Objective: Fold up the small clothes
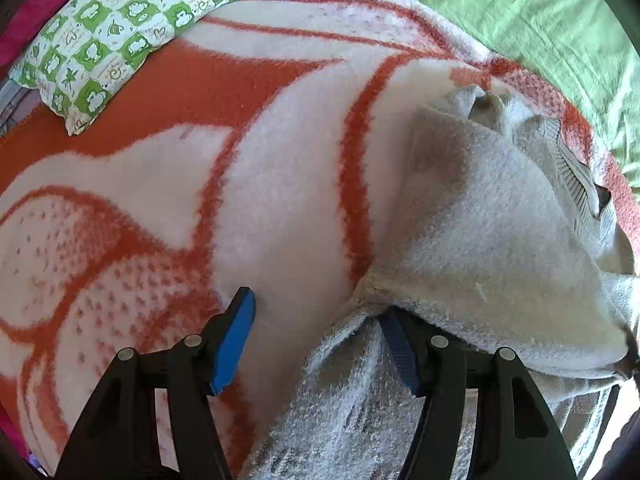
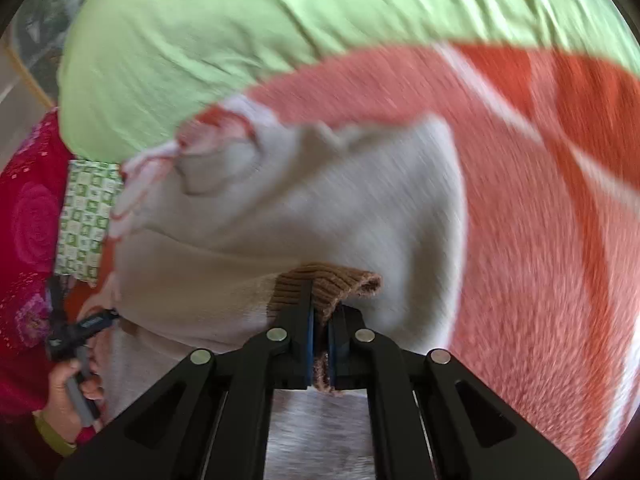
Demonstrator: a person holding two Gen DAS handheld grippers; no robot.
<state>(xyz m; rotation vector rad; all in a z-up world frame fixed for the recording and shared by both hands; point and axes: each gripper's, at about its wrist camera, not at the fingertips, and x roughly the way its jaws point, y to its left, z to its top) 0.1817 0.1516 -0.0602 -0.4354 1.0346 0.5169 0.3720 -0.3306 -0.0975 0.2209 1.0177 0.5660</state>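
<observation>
Right gripper [image 2: 320, 344] pinches ribbed brown cuff [image 2: 320, 284]; left gripper [image 1: 316, 340] agape, perhaps brushing fuzzy white garment [image 1: 480, 248].

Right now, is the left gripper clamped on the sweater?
No. The left gripper is open, with the sweater against one finger only.

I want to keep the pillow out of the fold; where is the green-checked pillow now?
In the left wrist view the green-checked pillow lies at the upper left on the orange-and-white blanket, well apart from the white garment at right.
</observation>
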